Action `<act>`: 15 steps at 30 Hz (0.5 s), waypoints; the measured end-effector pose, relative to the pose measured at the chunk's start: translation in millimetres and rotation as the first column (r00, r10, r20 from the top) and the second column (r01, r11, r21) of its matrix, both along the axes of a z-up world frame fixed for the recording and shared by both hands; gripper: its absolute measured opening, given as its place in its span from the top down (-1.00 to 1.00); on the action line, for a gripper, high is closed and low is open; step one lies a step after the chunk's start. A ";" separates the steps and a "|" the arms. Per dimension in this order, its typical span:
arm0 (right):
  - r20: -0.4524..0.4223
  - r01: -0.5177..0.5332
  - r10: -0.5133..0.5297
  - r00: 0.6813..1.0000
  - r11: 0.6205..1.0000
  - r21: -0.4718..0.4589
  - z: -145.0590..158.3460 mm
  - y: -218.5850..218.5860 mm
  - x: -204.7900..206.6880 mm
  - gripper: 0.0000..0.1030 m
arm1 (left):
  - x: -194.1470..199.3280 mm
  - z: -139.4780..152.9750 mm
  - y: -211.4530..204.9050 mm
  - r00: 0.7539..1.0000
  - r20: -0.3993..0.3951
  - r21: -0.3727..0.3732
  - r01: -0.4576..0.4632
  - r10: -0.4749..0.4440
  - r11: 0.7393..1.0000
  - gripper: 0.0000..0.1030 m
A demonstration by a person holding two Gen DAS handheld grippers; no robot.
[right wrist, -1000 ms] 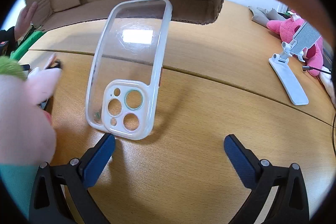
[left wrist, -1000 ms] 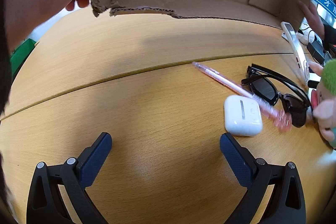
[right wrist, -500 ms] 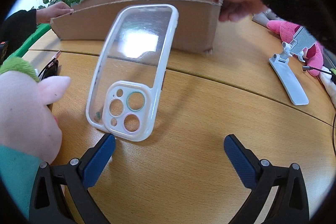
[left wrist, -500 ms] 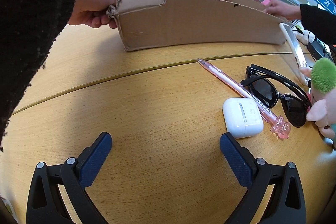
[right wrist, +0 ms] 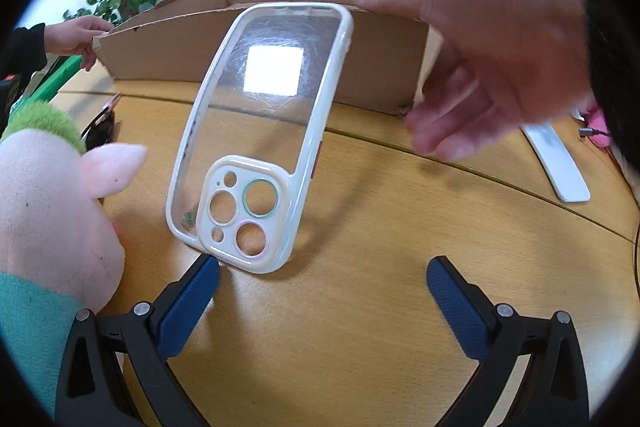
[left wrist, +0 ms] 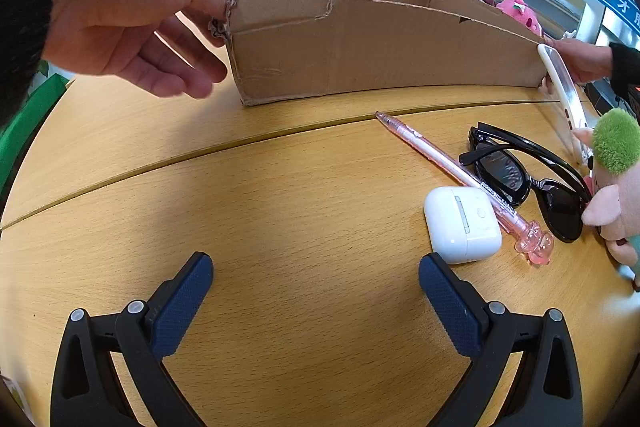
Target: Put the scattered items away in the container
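The scattered items are lying on the wooden table [left wrist: 280, 227], in front of the cardboard box [left wrist: 380, 55], which is standing open-topped at the far side.

Left wrist view: the white earbud case [left wrist: 462, 225] is lying just ahead of the left gripper's [left wrist: 316, 291] right fingertip, close to it but apart. A pink pen [left wrist: 460, 179] is running diagonally along the far side of the case, touching or nearly touching it (contact cannot be confirmed). Black sunglasses [left wrist: 524, 183] are lying folded just beyond the pen, and a plush toy [left wrist: 614, 187] is sitting at the right edge beside them. The left gripper is hanging wide open over bare table, gripping nothing.

Right wrist view: a clear phone case [right wrist: 260, 131] with a white rim is standing tilted, camera cutouts down, its lower edge resting on the table just ahead of the right gripper's [right wrist: 322, 279] left fingertip. The plush toy [right wrist: 52, 195] is filling the left side of this view. The right gripper is also spread wide and carrying nothing.

Two bare hands are at the box: one [left wrist: 128, 23] is touching its torn left corner, the other [left wrist: 580, 59] is at its right end. A white stand [right wrist: 556, 163] is lying to the right, well apart.
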State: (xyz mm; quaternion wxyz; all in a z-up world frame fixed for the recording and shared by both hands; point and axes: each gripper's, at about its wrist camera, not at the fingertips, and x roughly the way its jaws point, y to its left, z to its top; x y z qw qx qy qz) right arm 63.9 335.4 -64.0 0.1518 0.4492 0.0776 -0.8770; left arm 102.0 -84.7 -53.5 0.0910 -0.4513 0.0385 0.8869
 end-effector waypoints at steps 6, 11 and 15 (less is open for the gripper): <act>0.001 -0.018 0.018 1.000 1.000 0.001 3.9 3.1 -8.7 -1.00 | 0.7 -0.2 1.1 1.000 -0.002 -0.004 0.001 -0.001 1.000 -1.00; 0.002 -0.034 0.034 0.999 0.999 0.001 5.0 3.5 -11.6 -1.00 | 2.7 -1.9 1.1 1.000 -0.001 -0.003 0.008 -0.008 1.000 -1.00; 0.002 -0.034 0.034 0.999 0.999 0.000 5.0 4.9 -12.0 -1.00 | 4.6 -1.1 4.3 1.000 -0.001 -0.003 0.009 -0.009 1.000 -1.00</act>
